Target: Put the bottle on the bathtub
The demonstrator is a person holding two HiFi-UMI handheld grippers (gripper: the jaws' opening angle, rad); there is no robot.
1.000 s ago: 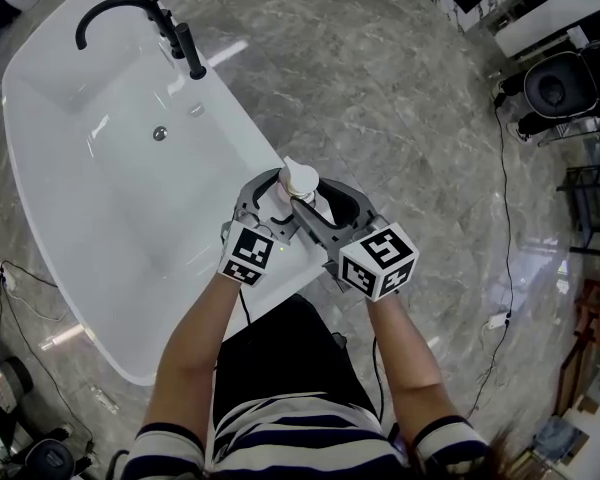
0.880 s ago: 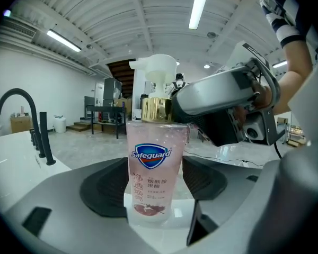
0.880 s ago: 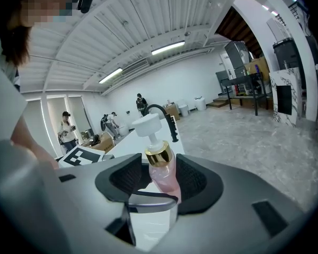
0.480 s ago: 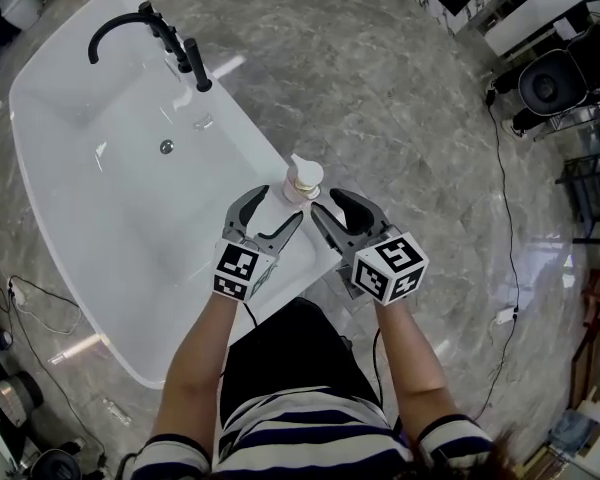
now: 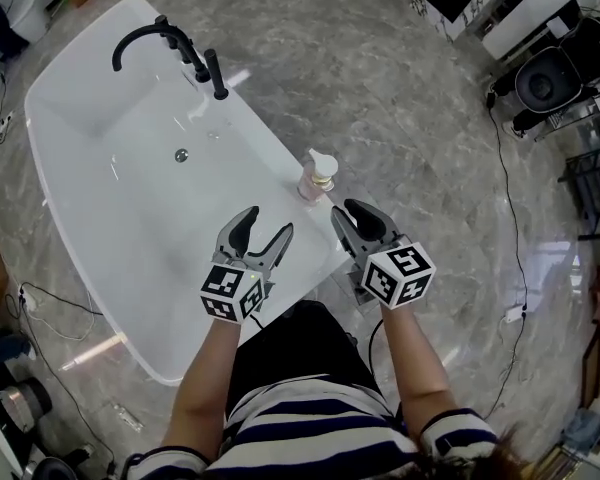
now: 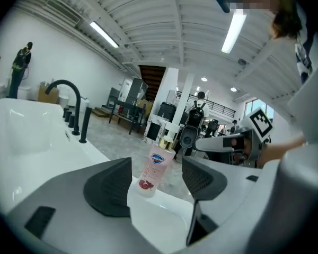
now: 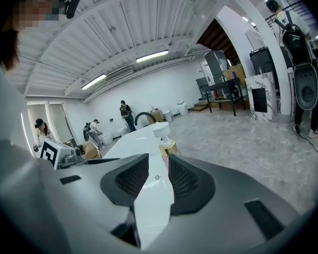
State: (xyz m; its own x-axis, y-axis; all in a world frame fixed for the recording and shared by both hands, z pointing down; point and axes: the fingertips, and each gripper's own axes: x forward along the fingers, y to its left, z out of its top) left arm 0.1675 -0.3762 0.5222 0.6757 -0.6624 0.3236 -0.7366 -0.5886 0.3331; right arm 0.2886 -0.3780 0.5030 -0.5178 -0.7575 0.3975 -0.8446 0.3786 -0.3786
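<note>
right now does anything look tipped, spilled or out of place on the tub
Nothing stands out. The bottle stands upright on the tub rim, near its outer edge, with no spill showing around it.

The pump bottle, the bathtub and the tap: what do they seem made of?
Clear pink pump bottle: likely transparent plastic, liquid showing through; white pump, gold-looking collar. White bathtub: glossy acrylic or enamel, unclear which; bright reflections on it. Black curved tap: probably matte-coated metal, hardly any shine.
</note>
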